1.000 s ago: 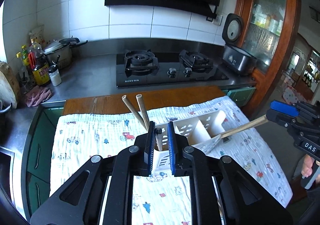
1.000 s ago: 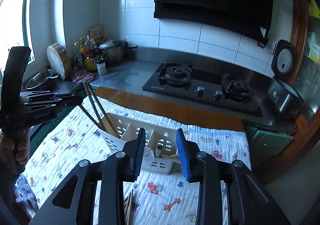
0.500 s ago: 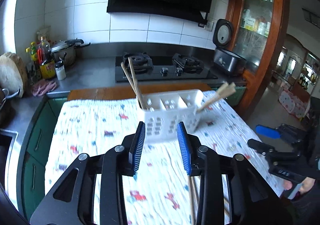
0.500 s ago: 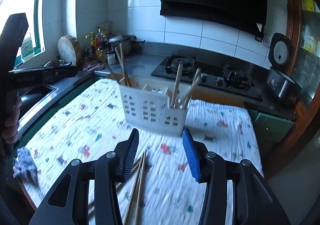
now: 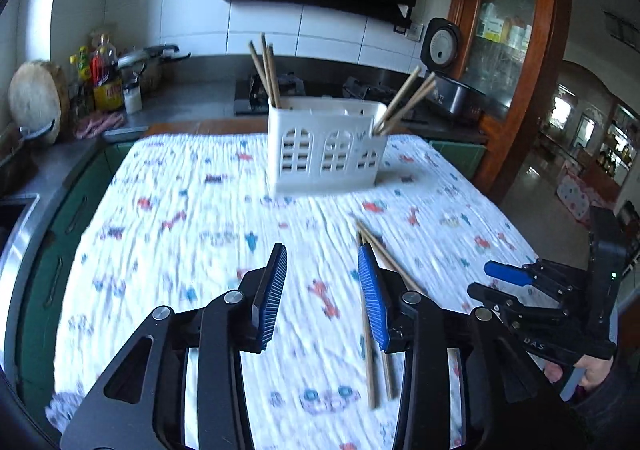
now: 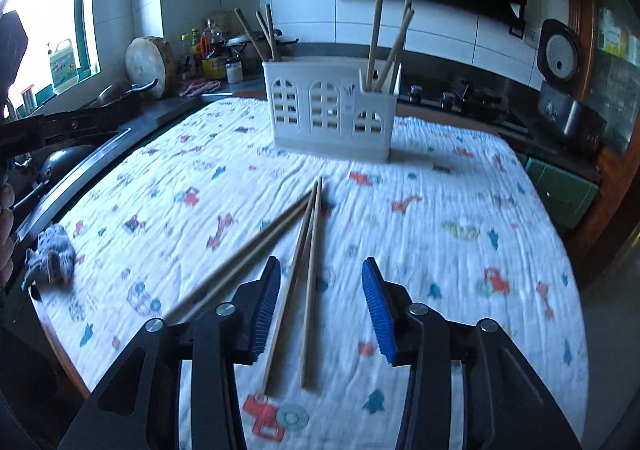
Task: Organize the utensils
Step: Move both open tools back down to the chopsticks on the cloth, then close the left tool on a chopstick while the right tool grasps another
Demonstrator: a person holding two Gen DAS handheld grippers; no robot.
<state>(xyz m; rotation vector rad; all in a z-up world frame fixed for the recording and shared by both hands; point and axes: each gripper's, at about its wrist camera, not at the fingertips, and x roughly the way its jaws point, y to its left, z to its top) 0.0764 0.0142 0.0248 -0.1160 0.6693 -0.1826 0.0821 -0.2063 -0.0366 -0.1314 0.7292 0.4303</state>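
Note:
A white utensil holder stands upright at the far end of the patterned cloth; it also shows in the right wrist view. Wooden chopsticks stick out of its left end and its right end. Several loose chopsticks lie on the cloth near the front; in the left wrist view they lie by the right finger. My left gripper is open and empty, low over the cloth. My right gripper is open and empty, with two loose chopsticks lying between its fingers below.
The cloth-covered table has a sink on its left. Behind are a gas stove, a rice cooker, bottles and a wooden cabinet. A grey rag lies at the left table edge.
Both grippers pulled back from the holder toward the near table edge and dropped low. The left gripper let go of the chopsticks in the holder's left end and opened wide.

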